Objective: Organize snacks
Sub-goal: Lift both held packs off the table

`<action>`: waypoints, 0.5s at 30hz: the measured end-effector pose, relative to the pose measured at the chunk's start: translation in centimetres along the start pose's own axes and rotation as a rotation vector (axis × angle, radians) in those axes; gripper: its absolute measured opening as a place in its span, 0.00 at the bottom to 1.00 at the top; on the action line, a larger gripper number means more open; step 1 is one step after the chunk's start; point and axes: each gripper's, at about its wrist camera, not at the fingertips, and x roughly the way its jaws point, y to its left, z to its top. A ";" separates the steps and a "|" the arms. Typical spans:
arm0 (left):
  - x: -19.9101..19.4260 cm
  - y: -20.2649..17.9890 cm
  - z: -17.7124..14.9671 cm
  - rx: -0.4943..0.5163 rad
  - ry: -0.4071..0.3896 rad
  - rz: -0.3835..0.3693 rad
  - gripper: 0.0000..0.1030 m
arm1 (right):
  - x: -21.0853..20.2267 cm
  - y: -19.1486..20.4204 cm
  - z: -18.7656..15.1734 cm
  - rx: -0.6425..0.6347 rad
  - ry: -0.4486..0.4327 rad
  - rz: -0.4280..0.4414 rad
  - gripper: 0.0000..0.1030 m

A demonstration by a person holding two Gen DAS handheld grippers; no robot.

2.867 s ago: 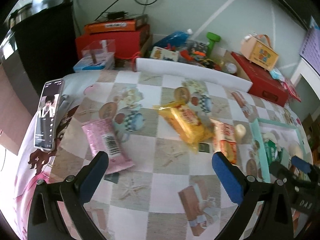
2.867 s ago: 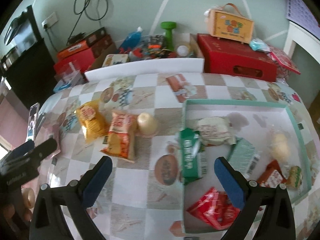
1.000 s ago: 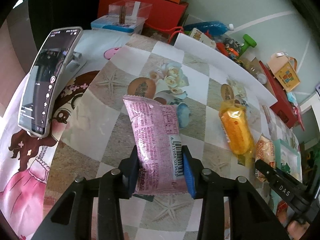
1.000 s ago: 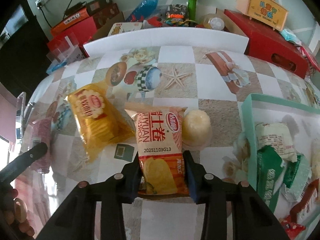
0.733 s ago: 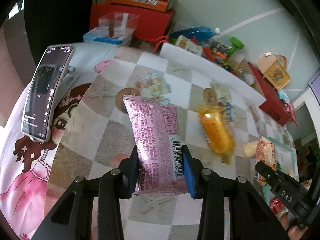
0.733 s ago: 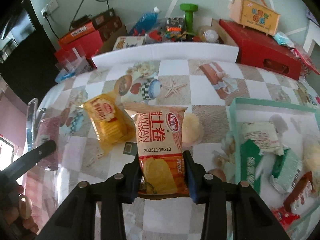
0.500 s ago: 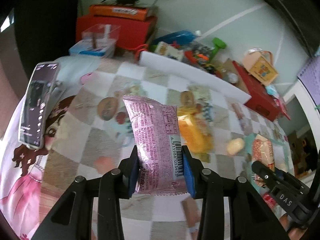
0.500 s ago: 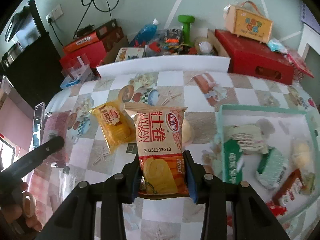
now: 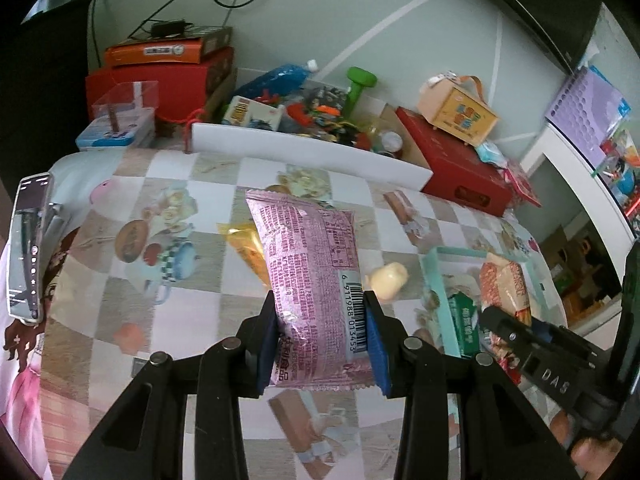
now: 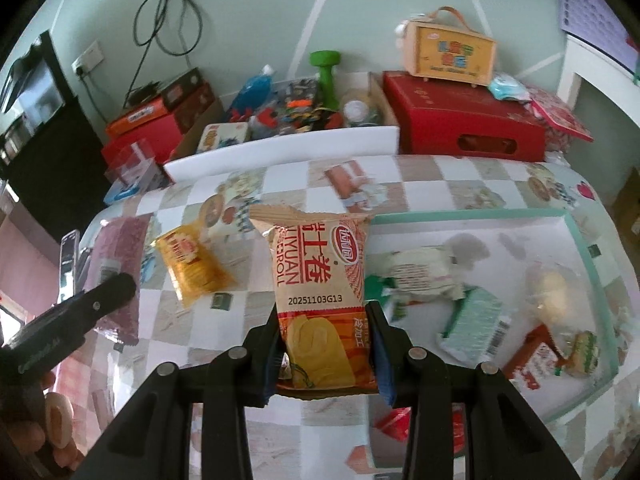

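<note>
Two light packets pinched and carried toward the tray

Left wrist view first: left gripper (image 9: 322,342) clamped on the lower end of the pink packet (image 9: 310,276), blue pads pressing both side edges near the barcode, packet standing up in frame centre, clear of the counter (image 9: 132,280). Likely light, soft and crinkly, foil skin probably slippery; best pinched across the narrow width near a sealed end, gently, contents possibly crushable. Further right, lower right of that frame, teal tray (image 9: 434,276) already part filled.

Right wrist view: yellow packet (image 10: 192,268) lying centre left on the counter, untouched. Centre frame, right gripper (image 10: 326,354) closed on the bottom end of the orange egg-roll packet (image 10: 320,288), fingers (image 10: 380,354) squeezing both edges, packet upright in the air. Judged light and puffy, brittle rolls inside, so a soft hold. Tray at right
</note>
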 end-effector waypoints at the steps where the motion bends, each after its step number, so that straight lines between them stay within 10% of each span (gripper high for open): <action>1: 0.1 -0.2 0.0 0.003 0.004 -0.007 0.39 | -0.2 -0.7 0.1 0.011 -0.004 -0.007 0.40; 15: 3.2 -9.6 1.1 0.150 0.069 -0.109 0.39 | -0.7 -12.4 0.2 0.243 -0.018 -0.123 0.40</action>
